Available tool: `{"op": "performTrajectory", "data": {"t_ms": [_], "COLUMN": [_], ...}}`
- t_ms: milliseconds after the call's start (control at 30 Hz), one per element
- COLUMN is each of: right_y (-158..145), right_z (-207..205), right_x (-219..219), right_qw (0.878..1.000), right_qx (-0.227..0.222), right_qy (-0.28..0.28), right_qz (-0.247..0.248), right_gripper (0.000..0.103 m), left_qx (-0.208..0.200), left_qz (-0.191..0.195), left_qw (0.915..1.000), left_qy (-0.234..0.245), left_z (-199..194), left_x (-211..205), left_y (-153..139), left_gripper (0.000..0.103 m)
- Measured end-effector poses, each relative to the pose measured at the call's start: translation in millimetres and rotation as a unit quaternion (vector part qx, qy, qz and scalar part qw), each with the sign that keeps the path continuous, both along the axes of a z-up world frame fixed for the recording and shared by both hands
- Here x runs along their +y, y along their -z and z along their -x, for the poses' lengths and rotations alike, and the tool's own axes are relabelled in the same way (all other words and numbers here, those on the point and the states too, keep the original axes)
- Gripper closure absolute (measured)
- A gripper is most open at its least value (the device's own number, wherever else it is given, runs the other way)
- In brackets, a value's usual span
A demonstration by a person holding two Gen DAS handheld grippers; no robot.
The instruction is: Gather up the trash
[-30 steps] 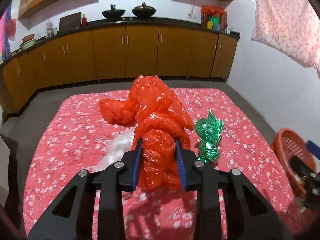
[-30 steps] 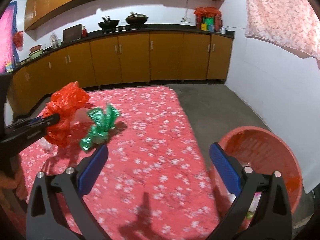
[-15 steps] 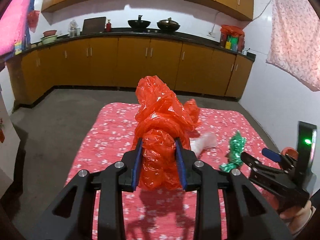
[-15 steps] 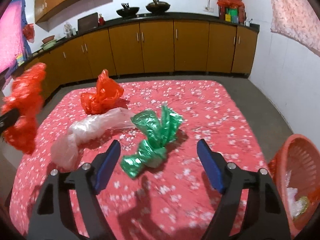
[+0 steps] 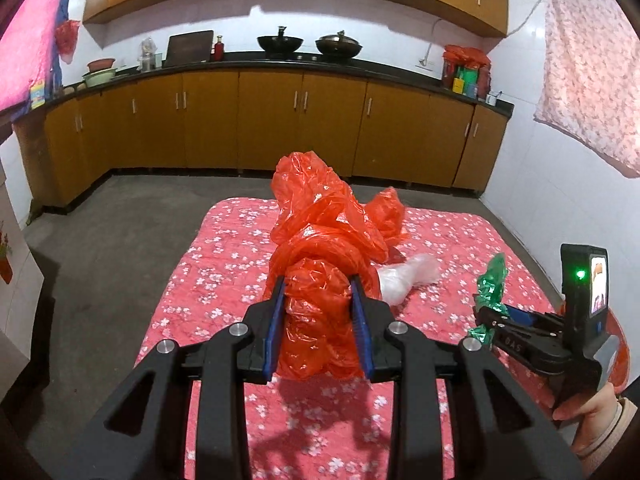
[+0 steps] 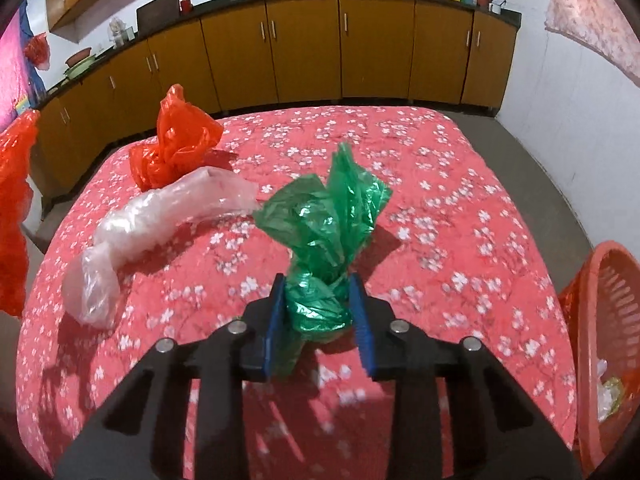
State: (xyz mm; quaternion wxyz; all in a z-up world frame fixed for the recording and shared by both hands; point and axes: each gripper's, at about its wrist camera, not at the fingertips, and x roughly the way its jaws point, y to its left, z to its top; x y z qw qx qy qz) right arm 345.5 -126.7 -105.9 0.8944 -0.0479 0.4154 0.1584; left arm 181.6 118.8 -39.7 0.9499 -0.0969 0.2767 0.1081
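Observation:
My left gripper (image 5: 318,312) is shut on a knotted red plastic bag (image 5: 320,240) and holds it above the near left part of the bed. My right gripper (image 6: 318,312) is shut on a knotted green plastic bag (image 6: 328,232) at the bed's surface; it also shows in the left wrist view (image 5: 490,286). A second red bag (image 6: 176,148) and a clear plastic bag (image 6: 160,224) lie on the red flowered bedspread (image 6: 440,208). An orange trash basket (image 6: 600,312) stands on the floor at the bed's right side, with some trash in it.
Brown kitchen cabinets (image 5: 280,128) with a black counter run along the back wall. Grey floor (image 5: 120,232) lies left of the bed and behind it. A white wall (image 6: 580,92) with a hanging pink cloth is close on the right.
My right gripper has swung left from the basket to the green bag and shut on it. My left gripper has pulled back with the red bag lifted off the bed.

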Motion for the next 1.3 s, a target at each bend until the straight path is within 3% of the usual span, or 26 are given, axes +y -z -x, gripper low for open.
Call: {"op": "performTrajectory", "data": {"t_ms": [300,600,933,1300], "right_y": [-37,-67,-78,-74], "right_z": [50,97,119,127], "right_x": [-70,-152,-218,-253], "right_qw": [0.998,0.991,0.983,0.979], "right_qx": [-0.046,-0.107,-0.116,-0.113], "right_qy": [0.029,0.078,0.14,0.172], "right_qz": [-0.021,0.016,0.006,0.0], "right_gripper": [0.072,0.072,0.072,0.072], "left_qx": [-0.001,0.001,0.003,0.002], "left_qz": [-0.012,-0.027,-0.044,-0.058], "left_qw": [0.9987,0.993,0.9857,0.9774], "left_qy": [0.05,0.115,0.163,0.203], "left_z": [2,-5,-8,-8], "left_x": [-42,-105,-162,-212], "left_y": [-5,-4,-3,-4], "left_gripper": [0.072,0.072,0.072,0.072]}}
